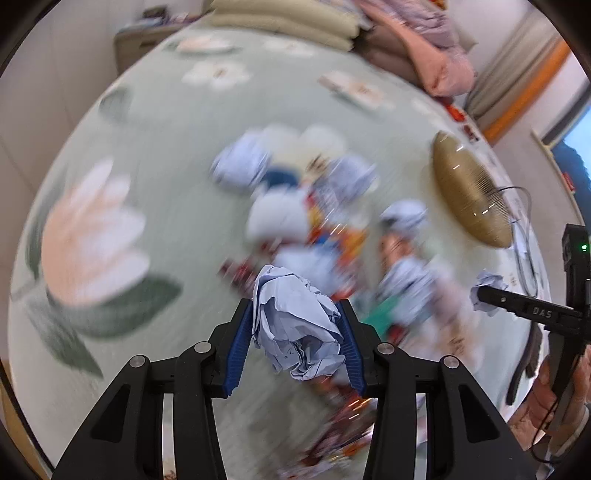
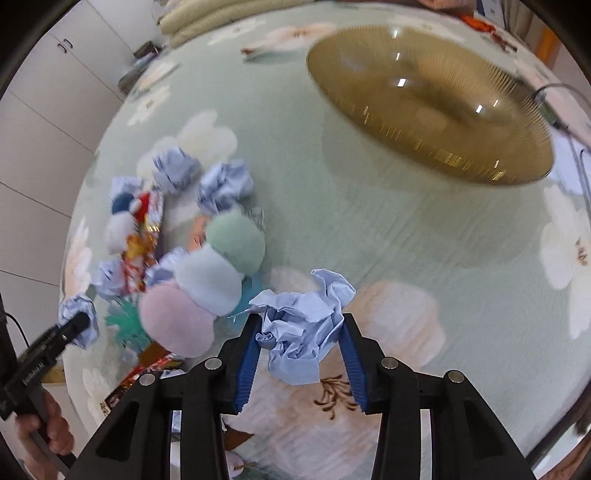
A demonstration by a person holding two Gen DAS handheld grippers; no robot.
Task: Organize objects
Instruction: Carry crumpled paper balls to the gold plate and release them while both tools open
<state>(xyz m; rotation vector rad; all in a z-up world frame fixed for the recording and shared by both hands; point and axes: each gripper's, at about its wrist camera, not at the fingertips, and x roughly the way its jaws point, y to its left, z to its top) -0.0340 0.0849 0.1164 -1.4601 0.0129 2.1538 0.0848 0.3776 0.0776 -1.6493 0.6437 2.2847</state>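
My left gripper is shut on a crumpled light-blue paper ball and holds it above the bed. My right gripper is shut on another crumpled blue paper ball. It shows from the side in the left wrist view. A golden ribbed bowl sits on the bedspread ahead of the right gripper; it also shows in the left wrist view. A pile of paper balls, soft pompoms and snack wrappers lies to the left.
The floral green bedspread covers the bed. Folded pillows and a pink blanket lie at its far end. A cable runs past the bowl. White cupboards stand at the left.
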